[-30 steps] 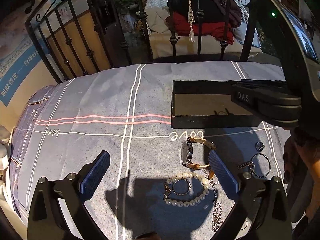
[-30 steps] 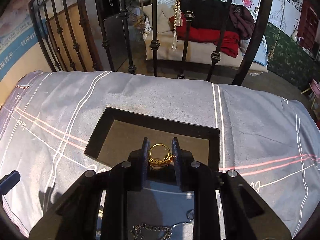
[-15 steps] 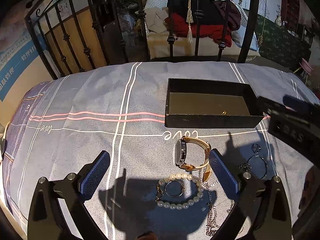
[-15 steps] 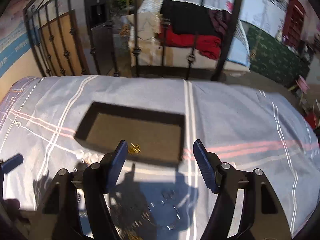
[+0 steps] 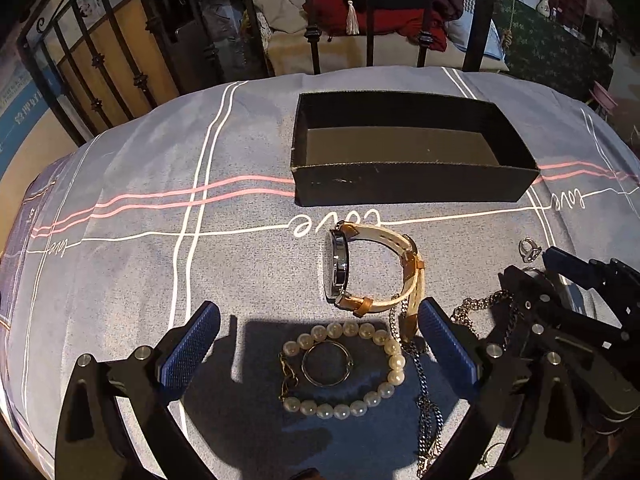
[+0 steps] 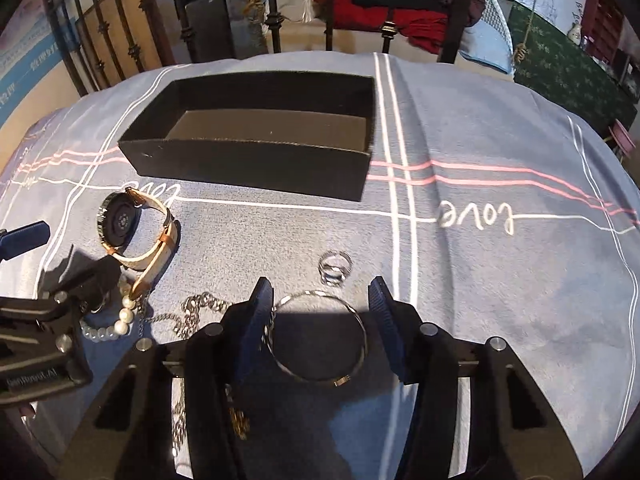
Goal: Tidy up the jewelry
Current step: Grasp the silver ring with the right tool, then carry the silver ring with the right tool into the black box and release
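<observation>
Grey striped bedspread (image 5: 120, 240), black iron railing (image 5: 424, 8)

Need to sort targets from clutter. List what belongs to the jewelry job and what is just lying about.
Job:
- open black cardboard box
- gold-and-cream strap wristwatch
- white pearl bead bracelet
- large silver hoop bangle, between the open right gripper fingers
- small silver ring
- silver chains
- open left gripper

Lying about:
- red cloth behind black iron railing
- grey striped bedsheet
</observation>
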`<control>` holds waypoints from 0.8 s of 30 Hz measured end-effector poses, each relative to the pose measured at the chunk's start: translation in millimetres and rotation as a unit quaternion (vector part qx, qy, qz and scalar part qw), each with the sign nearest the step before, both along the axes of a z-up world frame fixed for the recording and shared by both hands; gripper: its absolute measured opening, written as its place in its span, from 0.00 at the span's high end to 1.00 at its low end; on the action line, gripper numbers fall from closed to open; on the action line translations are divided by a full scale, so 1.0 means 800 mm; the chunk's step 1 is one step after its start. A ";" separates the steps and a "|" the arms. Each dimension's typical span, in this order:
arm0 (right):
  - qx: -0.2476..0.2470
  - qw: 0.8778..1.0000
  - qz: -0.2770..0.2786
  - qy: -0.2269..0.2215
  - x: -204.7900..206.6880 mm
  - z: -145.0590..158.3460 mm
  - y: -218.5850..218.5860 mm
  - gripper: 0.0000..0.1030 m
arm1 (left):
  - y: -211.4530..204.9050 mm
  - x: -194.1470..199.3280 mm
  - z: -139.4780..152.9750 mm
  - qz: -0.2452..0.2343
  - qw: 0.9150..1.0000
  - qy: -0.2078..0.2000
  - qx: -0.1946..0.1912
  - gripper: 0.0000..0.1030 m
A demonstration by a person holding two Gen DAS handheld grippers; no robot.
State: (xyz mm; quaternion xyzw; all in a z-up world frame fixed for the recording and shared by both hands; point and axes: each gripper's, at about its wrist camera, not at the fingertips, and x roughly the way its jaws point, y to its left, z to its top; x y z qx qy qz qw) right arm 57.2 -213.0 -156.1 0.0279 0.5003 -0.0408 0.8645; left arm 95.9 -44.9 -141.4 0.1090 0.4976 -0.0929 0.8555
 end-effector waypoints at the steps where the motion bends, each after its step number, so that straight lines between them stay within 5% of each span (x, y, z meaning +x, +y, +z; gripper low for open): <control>1: 0.000 1.000 0.002 0.005 0.004 -0.004 0.001 0.59 | -0.001 0.004 -0.004 -0.001 1.000 0.004 0.000 0.06; 5: 0.000 1.000 0.002 0.004 0.013 -0.004 0.003 0.80 | -0.005 0.014 -0.013 -0.004 1.000 0.012 0.002 0.06; 9: 0.012 1.000 -0.007 0.002 0.011 -0.002 0.000 0.81 | -0.013 0.022 -0.021 -0.011 1.000 0.014 0.001 0.07; 12: 0.014 1.000 -0.012 -0.006 0.005 0.007 -0.003 0.81 | -0.016 0.021 -0.018 -0.026 0.999 0.015 -0.025 0.26; 15: 0.013 1.000 -0.012 -0.020 0.000 0.026 -0.005 0.81 | -0.019 0.017 -0.008 -0.035 0.999 0.010 -0.037 0.32; 20: 0.015 0.998 -0.005 -0.056 0.006 0.071 -0.001 0.81 | -0.019 0.010 0.010 -0.050 0.997 -0.003 -0.066 0.58; 24: 0.008 0.997 0.010 -0.073 0.019 0.099 0.008 0.81 | -0.019 0.006 0.027 -0.058 0.996 -0.013 -0.068 0.59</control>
